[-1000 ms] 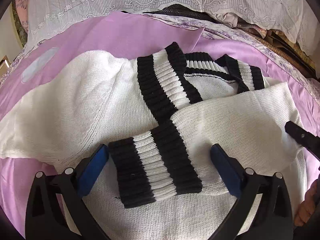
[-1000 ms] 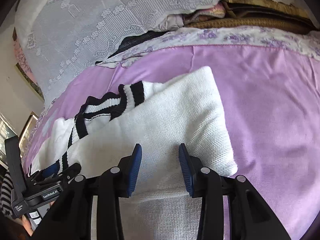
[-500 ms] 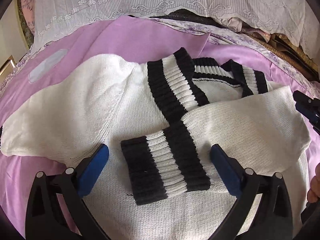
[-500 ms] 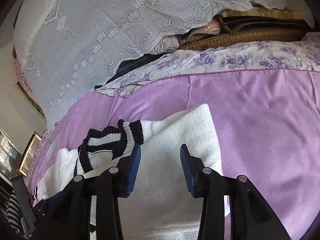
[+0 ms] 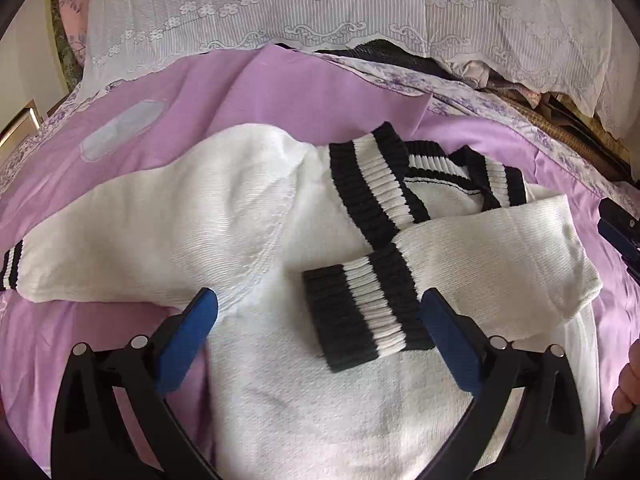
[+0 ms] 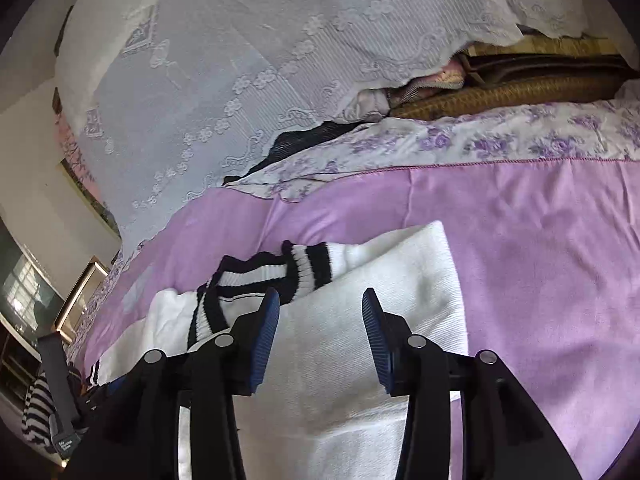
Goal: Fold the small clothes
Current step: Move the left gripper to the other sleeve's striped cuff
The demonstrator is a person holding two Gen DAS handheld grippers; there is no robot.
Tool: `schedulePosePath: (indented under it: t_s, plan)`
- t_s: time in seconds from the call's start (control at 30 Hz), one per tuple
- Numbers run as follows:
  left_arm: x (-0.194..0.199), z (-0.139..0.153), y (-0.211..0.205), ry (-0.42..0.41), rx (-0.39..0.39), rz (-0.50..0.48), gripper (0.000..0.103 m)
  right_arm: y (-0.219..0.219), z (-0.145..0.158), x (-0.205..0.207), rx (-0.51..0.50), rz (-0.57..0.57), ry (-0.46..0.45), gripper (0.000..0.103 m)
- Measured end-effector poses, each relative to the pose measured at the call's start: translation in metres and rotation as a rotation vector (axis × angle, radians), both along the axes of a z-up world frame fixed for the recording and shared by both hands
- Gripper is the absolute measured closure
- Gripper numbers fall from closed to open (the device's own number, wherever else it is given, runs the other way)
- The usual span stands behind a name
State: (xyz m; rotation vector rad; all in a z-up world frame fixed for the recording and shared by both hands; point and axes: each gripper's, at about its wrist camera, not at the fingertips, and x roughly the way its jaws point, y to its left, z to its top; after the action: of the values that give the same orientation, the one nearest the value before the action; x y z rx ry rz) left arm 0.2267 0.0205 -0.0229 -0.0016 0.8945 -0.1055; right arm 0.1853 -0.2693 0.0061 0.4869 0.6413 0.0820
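Observation:
A white knit sweater point(image 5: 224, 224) with black-and-white ribbed collar and cuffs lies on the purple bedsheet point(image 5: 280, 96). Its right sleeve is folded across the body, with the striped cuff point(image 5: 360, 312) lying in the middle. The left sleeve still stretches out to the left. My left gripper point(image 5: 320, 328) is open and empty, hovering just above the cuff and the sweater body. My right gripper point(image 6: 320, 320) is open and empty, raised above the folded sleeve point(image 6: 384, 300) at the sweater's right side. Its tip also shows in the left wrist view point(image 5: 620, 232).
A white lace cover point(image 5: 320, 12) drapes over bedding at the back. A floral purple border point(image 6: 500, 140) and stacked brown mats point(image 6: 520, 84) lie behind the sheet. Bare purple sheet point(image 6: 540, 260) spreads to the right of the sweater.
Both grippers have drawn back and risen from the sweater. The right gripper has lifted off the folded sleeve and tilted up. The sleeve stays folded across the body.

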Motion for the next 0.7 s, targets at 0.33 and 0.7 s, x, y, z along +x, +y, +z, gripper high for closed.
schedulePosePath:
  t_s: [0.33, 0.7]
  plan:
    - [-0.038, 0.013, 0.182, 0.038, -0.135, 0.255, 0.004, 0.148, 0.035, -0.057, -0.215, 0.343, -0.076, 0.058]
    - [-0.028, -0.025, 0.312, 0.106, -0.45, 0.525, 0.005, 0.297, 0.028, -0.069, -0.433, 0.597, -0.065, 0.055]
